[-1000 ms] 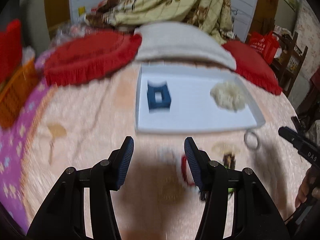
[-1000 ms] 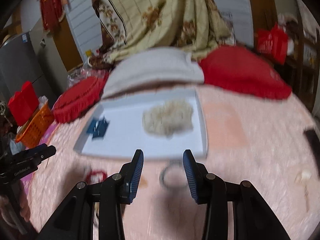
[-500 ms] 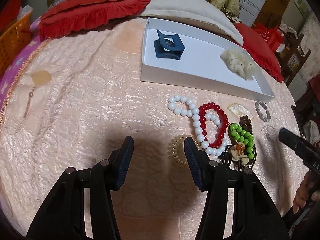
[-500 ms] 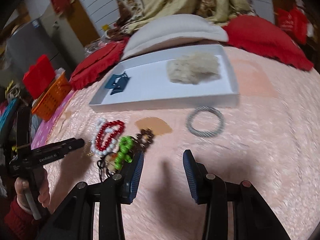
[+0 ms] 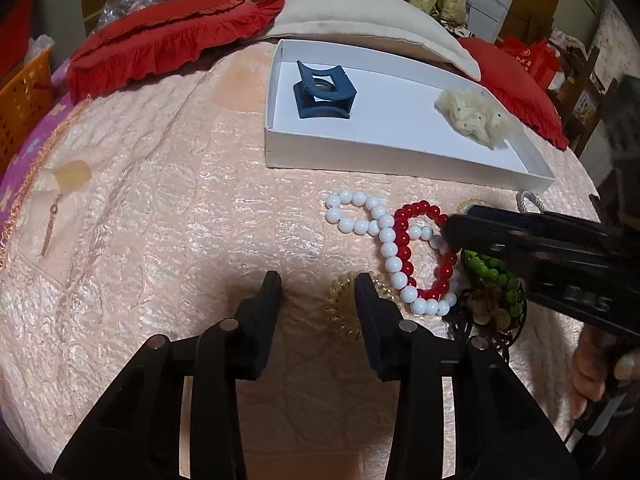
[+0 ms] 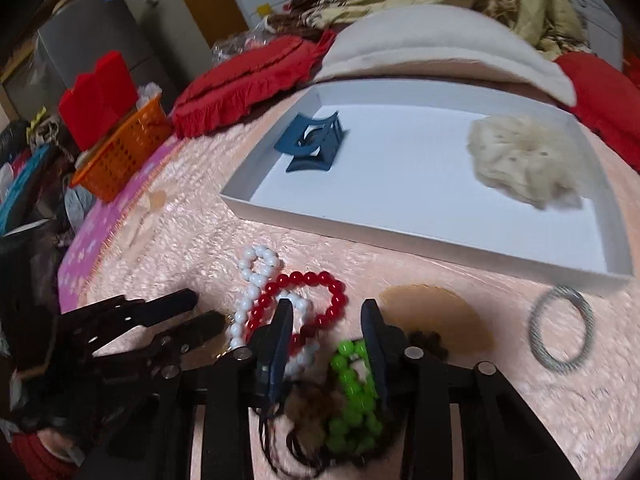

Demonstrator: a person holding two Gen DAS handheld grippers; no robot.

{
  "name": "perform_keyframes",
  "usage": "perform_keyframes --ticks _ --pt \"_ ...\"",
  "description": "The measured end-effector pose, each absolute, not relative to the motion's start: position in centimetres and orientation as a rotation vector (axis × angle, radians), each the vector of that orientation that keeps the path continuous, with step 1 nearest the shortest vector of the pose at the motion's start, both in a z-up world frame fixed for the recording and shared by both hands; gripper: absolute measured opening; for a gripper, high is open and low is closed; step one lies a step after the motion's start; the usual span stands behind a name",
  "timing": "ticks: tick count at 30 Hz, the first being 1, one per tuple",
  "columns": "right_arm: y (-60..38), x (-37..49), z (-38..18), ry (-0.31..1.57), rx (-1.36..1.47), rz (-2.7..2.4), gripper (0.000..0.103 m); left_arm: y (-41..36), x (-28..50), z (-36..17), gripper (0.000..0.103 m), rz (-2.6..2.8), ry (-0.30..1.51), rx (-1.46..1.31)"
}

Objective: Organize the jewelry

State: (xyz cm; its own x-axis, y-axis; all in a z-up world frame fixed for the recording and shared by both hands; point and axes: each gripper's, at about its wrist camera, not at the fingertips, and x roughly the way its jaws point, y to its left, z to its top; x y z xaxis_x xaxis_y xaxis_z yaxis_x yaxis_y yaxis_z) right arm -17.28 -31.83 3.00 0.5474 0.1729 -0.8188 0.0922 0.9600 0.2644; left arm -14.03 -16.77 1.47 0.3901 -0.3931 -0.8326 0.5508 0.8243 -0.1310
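Left wrist view: left gripper [image 5: 318, 286] lower and closer to the bed [image 5: 160, 220] than half a second back, jaws narrower than before, still apart and empty, with the gold coil [image 5: 344, 314] just beside the right jaw rather than between the two. White beads [image 5: 380, 240] and red beads [image 5: 416, 256] overlapping just ahead; white tray [image 5: 360, 156] beyond, holding only a blue clip [image 5: 324, 92] and cream scrunchie [image 5: 474, 116]. Right gripper [image 5: 456, 232] newly swung in over the red beads.

Right wrist view: right gripper [image 6: 326, 322] now down among the pile, jaws moderately apart, gripping nothing, straddling red beads [image 6: 304, 304] and green beads [image 6: 352, 392]. Silver ring [image 6: 560, 332] well off to the right. Left gripper [image 6: 204, 312] close alongside.

Likely meaning: approach done, both tools poised for a pick; bracelets not yet in the tray. Tangled strands probably apt to drag neighbours.
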Motion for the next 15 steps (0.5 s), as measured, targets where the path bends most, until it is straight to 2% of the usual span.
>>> perform_keyframes --ticks 10,14,15 --pt "-31.21 -16.20 2.01 0.995 0.234 0.038 0.027 -17.18 -14.57 1.24 0.037 -0.584 0.961 0.195" --pt "-31.08 -16.13 1.93 0.993 0.247 0.049 0.020 -17.29 -14.82 1.21 0.035 -0.574 0.949 0.207" --pt "-31.05 -16.20 1.91 0.994 0.254 0.055 0.014 -17.27 -14.84 1.20 0.033 -0.569 0.947 0.208"
